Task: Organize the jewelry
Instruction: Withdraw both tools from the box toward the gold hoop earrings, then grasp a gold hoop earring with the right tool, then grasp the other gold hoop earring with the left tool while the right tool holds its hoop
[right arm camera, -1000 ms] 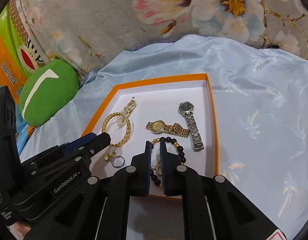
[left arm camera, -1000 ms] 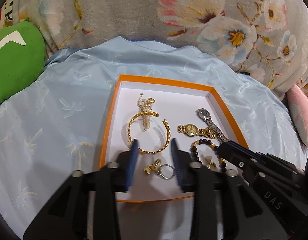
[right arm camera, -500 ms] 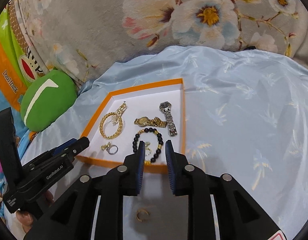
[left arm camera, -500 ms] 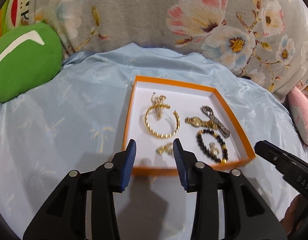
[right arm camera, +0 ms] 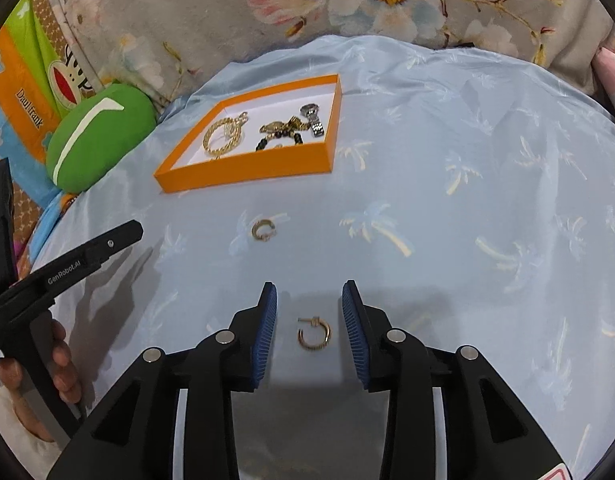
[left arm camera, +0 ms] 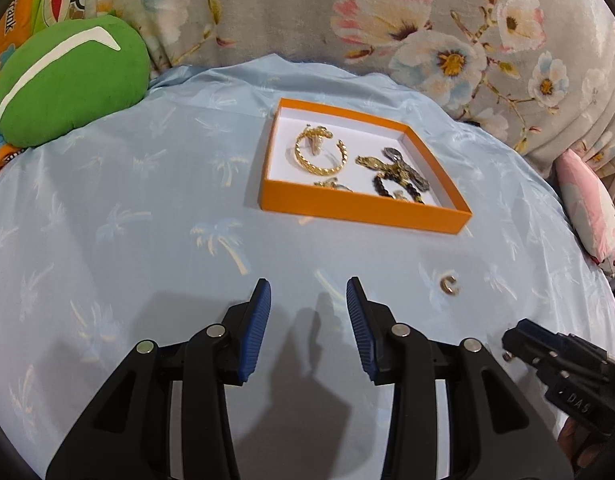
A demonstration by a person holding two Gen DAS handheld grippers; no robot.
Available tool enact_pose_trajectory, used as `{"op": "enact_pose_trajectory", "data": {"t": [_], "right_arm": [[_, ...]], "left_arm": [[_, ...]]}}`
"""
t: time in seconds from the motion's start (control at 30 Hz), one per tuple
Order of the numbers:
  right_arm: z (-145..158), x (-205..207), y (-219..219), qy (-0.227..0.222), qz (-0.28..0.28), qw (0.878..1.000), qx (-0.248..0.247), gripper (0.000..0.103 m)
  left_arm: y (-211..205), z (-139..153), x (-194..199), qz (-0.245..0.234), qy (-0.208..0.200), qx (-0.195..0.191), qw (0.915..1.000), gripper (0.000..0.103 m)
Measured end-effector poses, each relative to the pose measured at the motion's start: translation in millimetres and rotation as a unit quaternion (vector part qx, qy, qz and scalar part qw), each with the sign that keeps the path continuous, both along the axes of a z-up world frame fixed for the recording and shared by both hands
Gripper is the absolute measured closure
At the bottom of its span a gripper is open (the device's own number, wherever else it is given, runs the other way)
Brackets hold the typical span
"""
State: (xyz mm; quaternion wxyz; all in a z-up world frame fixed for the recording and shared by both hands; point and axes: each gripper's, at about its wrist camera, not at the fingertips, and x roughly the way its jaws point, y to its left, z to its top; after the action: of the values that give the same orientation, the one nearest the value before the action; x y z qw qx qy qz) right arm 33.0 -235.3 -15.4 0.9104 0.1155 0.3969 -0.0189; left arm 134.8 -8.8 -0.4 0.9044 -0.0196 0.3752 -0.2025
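Right gripper point(right arm camera: 309, 322): we see its jaws opening astride a small gold hoop earring point(right arm camera: 314, 333), untouched, ready to grasp.
Left gripper point(left arm camera: 308, 312): open, empty.
Orange tray point(right arm camera: 243, 170): our likely destination.

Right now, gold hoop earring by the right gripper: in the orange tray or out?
Out. The gold hoop earring lies on the blue cloth, between the opening right gripper pads, well short of the orange tray.

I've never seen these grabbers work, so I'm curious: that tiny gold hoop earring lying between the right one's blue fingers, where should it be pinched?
Probably from above, across the hoop earring: it lies flat on the blue cloth, so the right gripper, jaws opening, can squeeze the hoop's outer curve.
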Motion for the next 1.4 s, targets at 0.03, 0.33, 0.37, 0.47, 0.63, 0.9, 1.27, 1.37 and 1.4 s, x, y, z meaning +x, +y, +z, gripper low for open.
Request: {"op": "enact_pose_trajectory", "data": {"t": [0.03,0.33,0.37,0.47,0.63,0.9,1.27,1.37,1.4], "right_arm": [[1,-2,3,-0.003,0.001,1.0,-0.007,0.067],[-4,-6,9,0.017,-0.007,0.999,-0.028,0.076],[-4,-6,9,0.018,-0.009,0.999,-0.029,0.08],[-5,-7,7,0.02,-0.011,0.999,-0.027,0.087],[-4,-9,5,0.019,-0.019,0.999,-0.032,0.088],[-4,-15,-7,0.021,-0.039,0.999,-0.032,0.088],[-4,-14,-12,0.019,-0.042,0.999,-0.019,0.087],[-4,-14,-12,0.019,-0.042,0.999,-0.019,0.087],[-4,-14,-12,0.019,-0.042,0.999,-0.019,0.087]], "left_arm": [[-1,0,-3,-0.001,0.0,0.002,1.0,0.064],[-4,0,-23,-0.006,-0.004,0.002,1.0,0.054],[-4,0,-23,-0.006,-0.004,0.002,1.0,0.054],[-5,0,-22,-0.006,-0.001,0.003,1.0,0.054],[-12,-2,-23,-0.016,0.002,0.011,0.9998,0.054],[-62,-7,-17,-0.053,0.017,0.014,0.9984,0.054],[-120,-14,-1,-0.084,0.029,0.057,0.9944,0.056],[-120,-14,-1,-0.089,0.03,0.053,0.9942,0.07],[-121,-14,0,-0.089,0.03,0.052,0.9942,0.073]]}}
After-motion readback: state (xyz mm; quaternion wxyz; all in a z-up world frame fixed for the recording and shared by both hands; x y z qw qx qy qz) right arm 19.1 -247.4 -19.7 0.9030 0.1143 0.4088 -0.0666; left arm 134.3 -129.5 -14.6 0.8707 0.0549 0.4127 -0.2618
